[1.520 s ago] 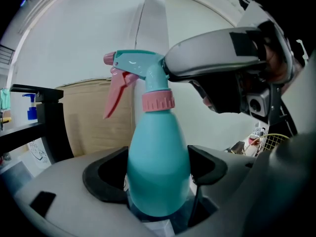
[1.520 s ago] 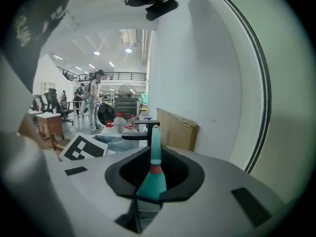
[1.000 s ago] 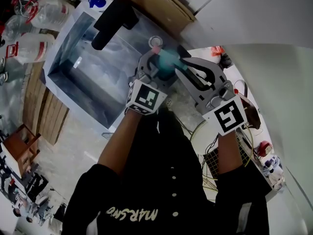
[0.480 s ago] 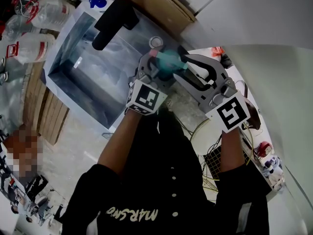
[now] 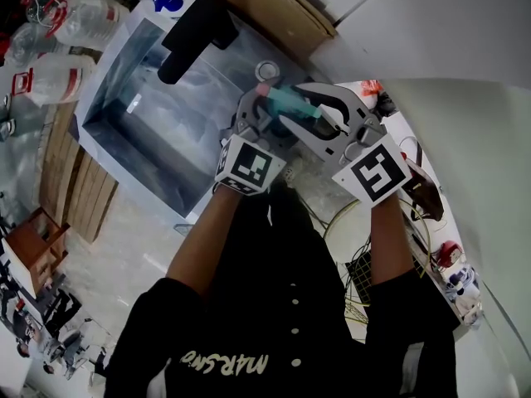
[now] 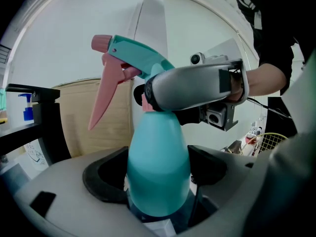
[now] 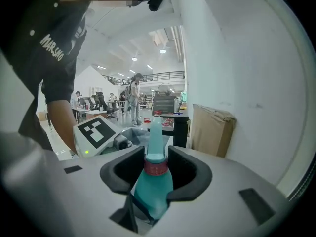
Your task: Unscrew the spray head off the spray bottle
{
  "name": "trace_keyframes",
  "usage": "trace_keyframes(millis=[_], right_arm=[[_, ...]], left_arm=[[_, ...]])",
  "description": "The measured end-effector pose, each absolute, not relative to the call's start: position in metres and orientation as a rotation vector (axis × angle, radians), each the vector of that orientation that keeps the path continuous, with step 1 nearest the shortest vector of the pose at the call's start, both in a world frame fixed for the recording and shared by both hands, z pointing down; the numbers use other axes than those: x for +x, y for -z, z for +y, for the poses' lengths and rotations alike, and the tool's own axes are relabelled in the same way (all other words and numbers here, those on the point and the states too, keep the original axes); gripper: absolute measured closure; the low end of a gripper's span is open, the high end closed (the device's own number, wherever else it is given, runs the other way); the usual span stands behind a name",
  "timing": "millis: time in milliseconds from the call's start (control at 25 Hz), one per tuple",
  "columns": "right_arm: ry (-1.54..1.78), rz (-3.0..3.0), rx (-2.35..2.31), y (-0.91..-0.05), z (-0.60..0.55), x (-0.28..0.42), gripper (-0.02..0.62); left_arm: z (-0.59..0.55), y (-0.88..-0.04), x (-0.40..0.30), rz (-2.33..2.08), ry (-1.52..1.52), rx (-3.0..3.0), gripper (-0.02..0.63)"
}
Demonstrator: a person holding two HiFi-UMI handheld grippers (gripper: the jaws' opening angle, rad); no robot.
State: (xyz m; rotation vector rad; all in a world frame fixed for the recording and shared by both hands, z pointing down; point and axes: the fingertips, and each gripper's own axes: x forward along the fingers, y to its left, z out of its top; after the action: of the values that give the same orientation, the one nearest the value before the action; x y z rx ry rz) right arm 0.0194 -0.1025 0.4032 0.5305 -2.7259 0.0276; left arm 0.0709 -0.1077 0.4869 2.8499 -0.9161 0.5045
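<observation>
A teal spray bottle (image 6: 158,172) is upright in the air, and my left gripper (image 6: 159,174) is shut on its body. Its teal spray head (image 6: 140,58) has a pink trigger (image 6: 103,95) and points left. My right gripper (image 7: 156,169) reaches in from the right at neck height. The pink collar (image 7: 156,167) sits between its pads, and its jaws have just been opening. The pads stand close on both sides without visibly pressing. In the head view both grippers meet at the bottle (image 5: 286,99) over the tub's near corner, left gripper (image 5: 264,108) and right gripper (image 5: 295,104).
A large grey tub (image 5: 124,114) lies ahead and below, with a black cylinder (image 5: 195,36) over its far rim. Plastic jugs (image 5: 75,19) stand at far left. A cardboard box (image 7: 212,132) leans on the white wall. Cables and wire mesh (image 5: 373,264) lie at right.
My right gripper has slid left and down and rolled a little; its marker cube now sits nearer the bottle. Its jaws stand wider round the neck. Left gripper and bottle have not moved.
</observation>
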Motion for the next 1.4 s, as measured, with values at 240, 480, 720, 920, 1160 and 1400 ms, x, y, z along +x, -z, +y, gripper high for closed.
trace_keyframes(millis=[240,480,720,920,1160,1400], right_arm=[[-0.023,-2.694,0.506,-0.412,-0.103,0.018,0.425],[-0.018,-2.711,0.500,-0.411,-0.103,0.017,0.431],[-0.018,-2.747,0.508,-0.410,-0.102,0.016,0.433],[-0.067,-2.822,0.523,-0.406,-0.105,0.016,0.433],[-0.144,-2.975,0.452,-0.400,-0.104,0.019,0.433],[-0.102,-3.041,0.365,-0.395,-0.104,0.020,0.430]], left_arm=[[-0.108,-0.487,0.070,-0.915,-0.503,2.850,0.221],[-0.109,-0.487,0.070,-0.918,-0.504,2.850,0.221],[-0.108,-0.488,0.070,-0.921,-0.513,2.851,0.221],[-0.109,-0.489,0.070,-0.920,-0.513,2.849,0.221],[-0.108,-0.489,0.071,-0.913,-0.525,2.864,0.221],[-0.109,-0.487,0.072,-0.915,-0.523,2.858,0.221]])
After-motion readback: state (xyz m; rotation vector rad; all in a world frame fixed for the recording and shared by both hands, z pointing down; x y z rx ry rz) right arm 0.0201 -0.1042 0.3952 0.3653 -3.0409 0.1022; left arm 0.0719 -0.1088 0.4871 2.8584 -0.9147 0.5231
